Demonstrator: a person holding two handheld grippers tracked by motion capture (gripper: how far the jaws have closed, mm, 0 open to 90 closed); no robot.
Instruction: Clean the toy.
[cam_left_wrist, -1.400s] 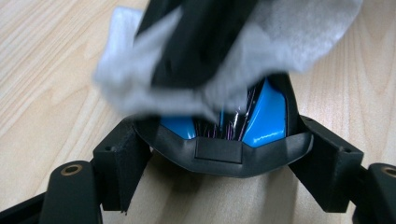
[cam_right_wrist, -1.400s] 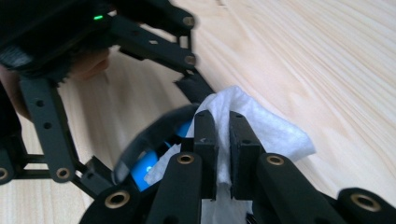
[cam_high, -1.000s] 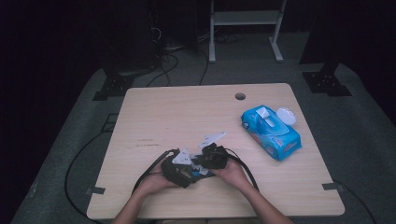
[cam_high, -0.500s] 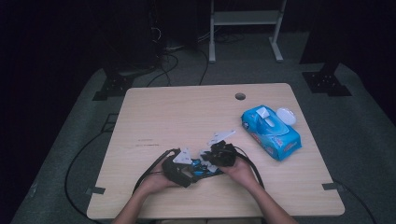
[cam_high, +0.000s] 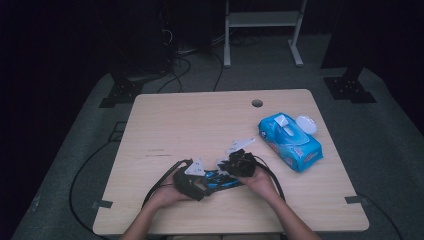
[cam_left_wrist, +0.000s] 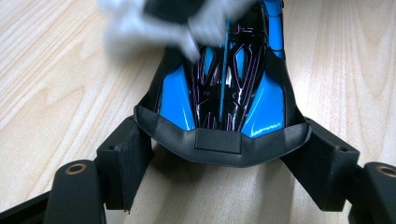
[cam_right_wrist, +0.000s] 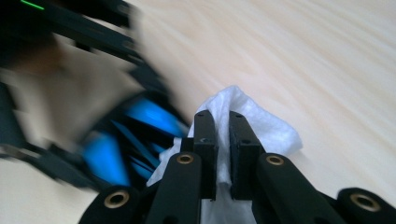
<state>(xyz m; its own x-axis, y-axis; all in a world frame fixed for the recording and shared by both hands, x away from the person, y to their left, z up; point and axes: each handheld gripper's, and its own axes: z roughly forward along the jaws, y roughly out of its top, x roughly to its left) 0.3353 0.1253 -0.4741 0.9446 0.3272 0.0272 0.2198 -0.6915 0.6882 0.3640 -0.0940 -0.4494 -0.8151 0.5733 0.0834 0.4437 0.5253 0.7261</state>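
Note:
A blue and black toy car (cam_high: 223, 181) lies near the table's front edge between both hands. My left gripper (cam_high: 207, 181) holds it from the left. In the left gripper view the car (cam_left_wrist: 219, 93) sits between the two black pads (cam_left_wrist: 133, 154), which press on its sides at my left gripper (cam_left_wrist: 224, 156). My right gripper (cam_high: 229, 170) comes in from the right, over the car. Seen in the right gripper view, my right gripper (cam_right_wrist: 223, 140) is shut on a crumpled white wipe (cam_right_wrist: 266, 126), which rests against the blurred car (cam_right_wrist: 140, 116).
A blue wipes pack (cam_high: 290, 140) with its white lid (cam_high: 305, 124) flipped open lies at the right of the wooden table (cam_high: 190, 120). A cable hole (cam_high: 257, 103) sits near the far edge. Cables trail off the front left.
My right gripper has slid a little to the right with the wipe. The left gripper and the car have stayed where they were.

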